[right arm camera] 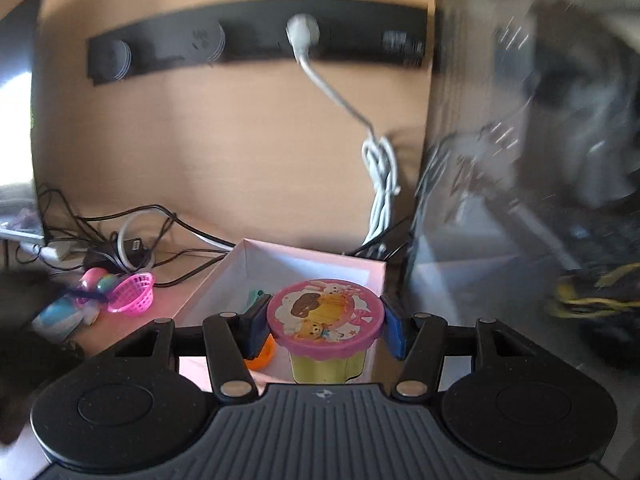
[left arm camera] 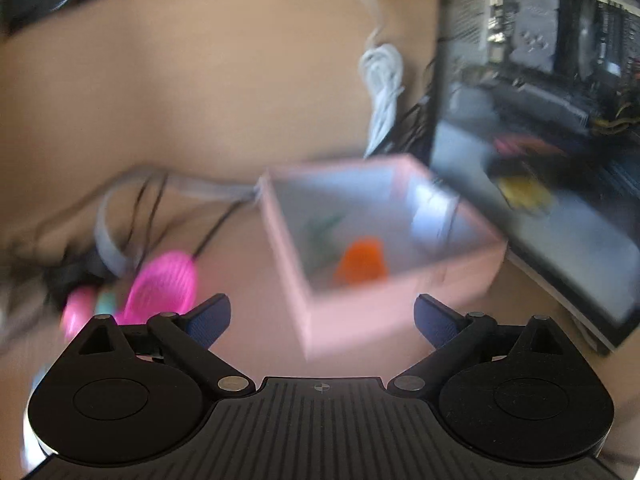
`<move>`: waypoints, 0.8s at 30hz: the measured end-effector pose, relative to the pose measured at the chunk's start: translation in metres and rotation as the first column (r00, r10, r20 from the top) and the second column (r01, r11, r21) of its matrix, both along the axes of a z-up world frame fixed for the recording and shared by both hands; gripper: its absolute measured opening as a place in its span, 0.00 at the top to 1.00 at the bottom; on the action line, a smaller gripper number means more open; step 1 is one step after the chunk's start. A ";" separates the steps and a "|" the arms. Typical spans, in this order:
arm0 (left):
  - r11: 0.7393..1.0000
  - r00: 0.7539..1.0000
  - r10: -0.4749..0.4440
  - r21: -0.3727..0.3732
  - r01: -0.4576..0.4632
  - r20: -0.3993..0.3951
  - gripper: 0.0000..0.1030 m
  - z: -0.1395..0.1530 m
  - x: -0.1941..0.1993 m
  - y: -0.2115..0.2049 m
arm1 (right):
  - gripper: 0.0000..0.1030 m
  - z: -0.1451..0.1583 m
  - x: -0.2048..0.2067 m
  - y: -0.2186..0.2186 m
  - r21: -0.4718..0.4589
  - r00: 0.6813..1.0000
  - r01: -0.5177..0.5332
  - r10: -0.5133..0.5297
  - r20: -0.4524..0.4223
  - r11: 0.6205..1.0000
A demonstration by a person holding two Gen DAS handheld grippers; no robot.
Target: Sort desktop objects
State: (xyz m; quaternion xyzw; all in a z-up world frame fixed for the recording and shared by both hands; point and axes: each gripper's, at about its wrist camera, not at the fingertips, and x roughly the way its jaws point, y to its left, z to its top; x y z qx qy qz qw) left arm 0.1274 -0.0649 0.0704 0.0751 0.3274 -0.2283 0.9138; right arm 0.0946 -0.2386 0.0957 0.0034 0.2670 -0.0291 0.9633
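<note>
A pink box [left arm camera: 352,312] with a white inside stands on the desk; it holds an orange toy [left arm camera: 362,260] and a green item [left arm camera: 324,226]. My left gripper [left arm camera: 322,320] is open and empty, just in front of the box's near corner. My right gripper [right arm camera: 324,320] is shut on a yellow tub with a pink cartoon lid [right arm camera: 325,316], held over the pink box [right arm camera: 312,260]. The orange toy [right arm camera: 262,354] shows below the left finger. A pink toy basket [left arm camera: 162,288] lies left of the box, also in the right wrist view [right arm camera: 134,294].
A black PC case with a glass side [left arm camera: 540,140] stands right of the box. A white bundled cable [right arm camera: 380,184] hangs from a black power strip [right arm camera: 256,40] on the wall. Tangled black cables [right arm camera: 120,236] and small colourful toys [right arm camera: 94,280] lie at the left.
</note>
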 end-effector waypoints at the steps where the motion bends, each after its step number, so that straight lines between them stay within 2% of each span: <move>1: 1.000 1.000 0.016 0.004 -0.015 -0.017 0.02 -0.006 -0.007 0.011 | 0.46 -0.002 0.014 0.000 0.016 1.000 0.005 -0.005 0.001 1.000; 5: 0.996 0.996 0.071 0.055 -0.068 -0.050 0.02 -0.021 -0.032 0.039 | 0.43 -0.006 0.065 0.003 0.048 0.996 0.075 -0.077 0.044 0.996; 7: 0.992 0.992 0.109 0.076 -0.104 -0.058 0.01 -0.026 -0.042 0.052 | 0.41 -0.003 0.071 0.011 0.051 0.996 0.069 -0.072 0.054 0.996; 9: 0.987 0.987 0.149 0.077 -0.143 -0.068 0.01 -0.029 -0.048 0.062 | 0.38 -0.006 0.062 0.023 0.050 0.999 -0.011 0.009 0.052 0.999; 12: 0.978 0.972 0.207 0.066 -0.200 -0.110 0.01 -0.034 -0.050 0.074 | 0.31 -0.022 0.035 0.042 -0.008 0.992 -0.122 0.122 0.028 0.993; 17: 0.969 0.958 0.245 0.064 -0.238 -0.148 0.01 -0.039 -0.055 0.082 | 0.27 -0.060 -0.018 0.061 0.031 0.958 -0.270 0.271 -0.089 0.962; 20: 0.967 0.955 0.253 0.072 -0.244 -0.153 0.01 -0.038 -0.055 0.080 | 0.27 -0.074 -0.042 0.071 0.000 0.946 -0.304 0.302 -0.118 0.953; 24: 0.968 0.956 0.248 0.084 -0.237 -0.157 0.00 -0.038 -0.058 0.077 | 0.27 -0.067 -0.042 0.063 -0.042 0.970 -0.237 0.234 -0.065 0.971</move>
